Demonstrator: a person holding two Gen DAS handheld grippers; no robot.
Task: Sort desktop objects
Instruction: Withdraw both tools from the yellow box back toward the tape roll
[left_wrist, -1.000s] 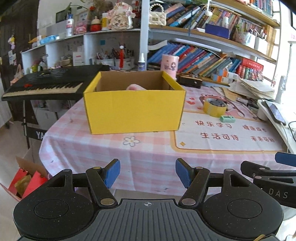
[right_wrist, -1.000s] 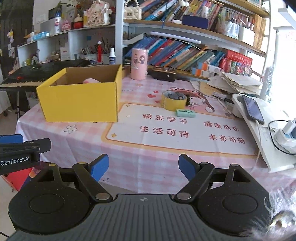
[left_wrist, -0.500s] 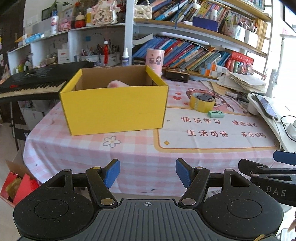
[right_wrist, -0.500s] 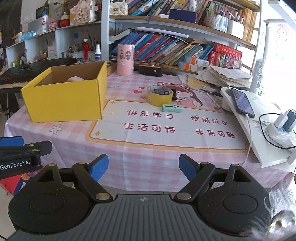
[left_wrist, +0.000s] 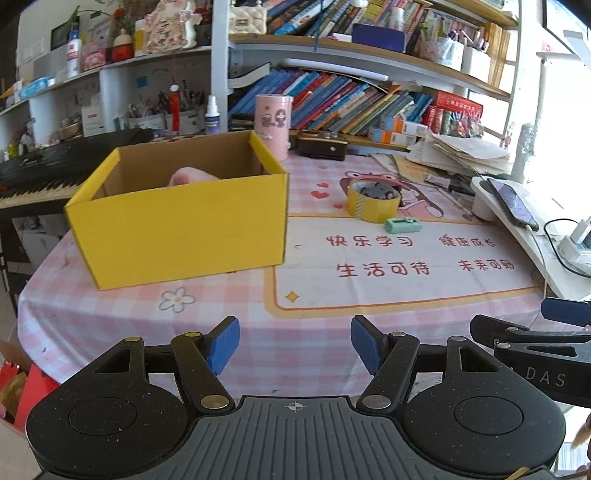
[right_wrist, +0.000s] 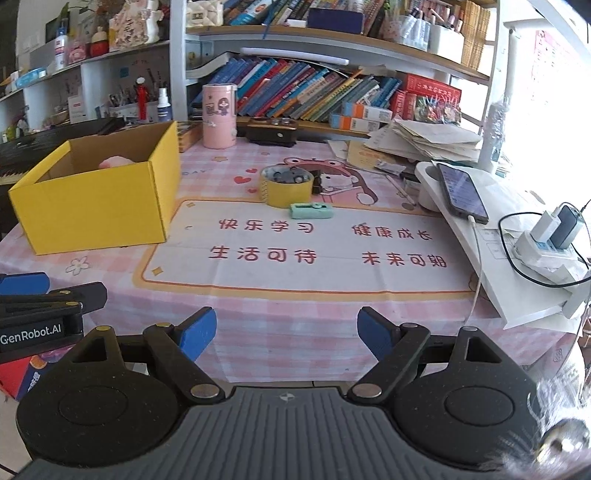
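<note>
Evidently both claws, left claw (left_wrist: 294, 345) and right claw (right_wrist: 286, 334), are held spread and empty before the desk (right_wrist: 332, 306), facing the yellow box (left_wrist: 181, 225).

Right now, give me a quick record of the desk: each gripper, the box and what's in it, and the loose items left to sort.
left gripper: open, holding nothing, at the near table edge
right gripper: open, holding nothing, at the near table edge
yellow box: open top, on the left of the table
in the box: pink object, mostly hidden
tape roll: behind the printed mat, small dark things inside
green item: lying flat just in front of the tape roll
phone: on the white stand, cable attached
</note>
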